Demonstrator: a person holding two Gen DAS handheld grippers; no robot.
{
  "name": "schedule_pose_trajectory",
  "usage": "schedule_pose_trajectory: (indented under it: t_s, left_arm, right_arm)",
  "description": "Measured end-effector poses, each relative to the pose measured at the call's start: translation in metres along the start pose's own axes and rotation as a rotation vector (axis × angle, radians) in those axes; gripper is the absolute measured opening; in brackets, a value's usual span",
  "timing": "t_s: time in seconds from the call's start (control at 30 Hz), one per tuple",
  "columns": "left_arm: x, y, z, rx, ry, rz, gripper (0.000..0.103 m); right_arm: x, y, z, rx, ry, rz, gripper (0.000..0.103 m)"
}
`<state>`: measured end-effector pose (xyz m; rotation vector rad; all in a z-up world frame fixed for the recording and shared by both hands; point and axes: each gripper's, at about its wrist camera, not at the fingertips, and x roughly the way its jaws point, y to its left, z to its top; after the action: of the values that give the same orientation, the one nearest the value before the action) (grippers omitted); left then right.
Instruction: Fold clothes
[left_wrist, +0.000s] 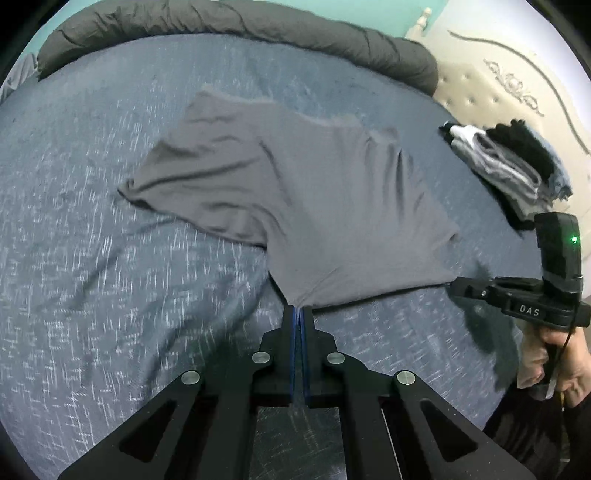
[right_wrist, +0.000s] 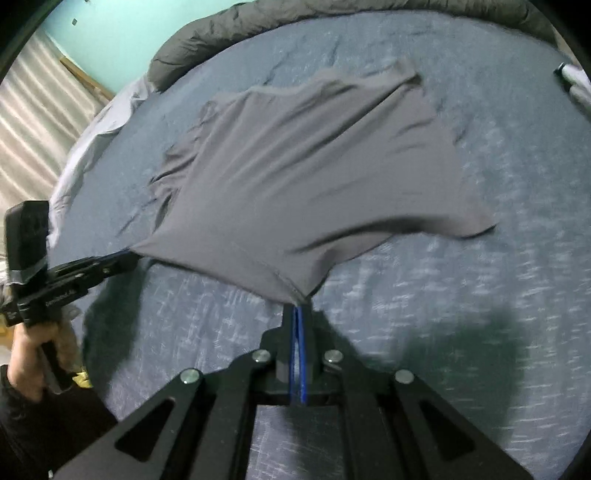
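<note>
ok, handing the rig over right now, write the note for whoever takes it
Left gripper: shut on the grey T-shirt, pinching one hem corner.
Right gripper: shut on the other hem corner.
The T-shirt is stretched between them; its near edge is lifted, the far part lies on the blue bed sheet.
Stack of folded clothes sits near the headboard.
Done: corners gripped. Left: no fold made yet.
</note>
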<state>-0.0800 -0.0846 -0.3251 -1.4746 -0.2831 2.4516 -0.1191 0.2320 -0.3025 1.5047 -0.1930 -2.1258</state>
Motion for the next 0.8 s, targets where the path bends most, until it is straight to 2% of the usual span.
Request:
schedule_pose_trajectory:
  t_s: [0.13, 0.23, 0.3, 0.4, 0.47, 0.53, 0.67, 0.8]
  left_arm:
    - [0.004, 0.004, -0.002, -0.013, 0.017, 0.008, 0.002]
    - [0.002, 0.008, -0.001, -0.030, 0.020, 0.009, 0.003]
    - [-0.002, 0.012, 0.001, -0.050, 0.017, -0.002, 0.003]
    - [-0.014, 0.027, 0.010, -0.100, -0.021, -0.015, 0.004]
    - [-0.019, 0.039, 0.019, -0.125, -0.052, 0.008, 0.017]
    - [-0.020, 0.055, 0.027, -0.160, -0.079, 0.031, 0.024]
    - [-0.013, 0.088, 0.041, -0.252, -0.119, 0.078, 0.024]
    - [-0.006, 0.114, 0.044, -0.347, -0.149, 0.098, 0.024]
  right_arm:
    - [-0.008, -0.008, 0.002, 0.039, -0.013, 0.039, 0.002]
    - [-0.027, -0.020, 0.007, 0.066, -0.059, 0.048, 0.012]
    - [-0.041, -0.031, 0.012, 0.087, -0.097, 0.043, 0.024]
    - [-0.059, -0.053, 0.022, 0.125, -0.160, 0.003, 0.030]
    - [-0.064, -0.067, 0.030, 0.145, -0.182, -0.030, 0.031]
    - [-0.063, -0.078, 0.038, 0.156, -0.183, -0.071, 0.032]
    - [-0.056, -0.091, 0.046, 0.159, -0.171, -0.141, 0.032]
    - [-0.047, -0.101, 0.044, 0.205, -0.167, -0.134, 0.036]
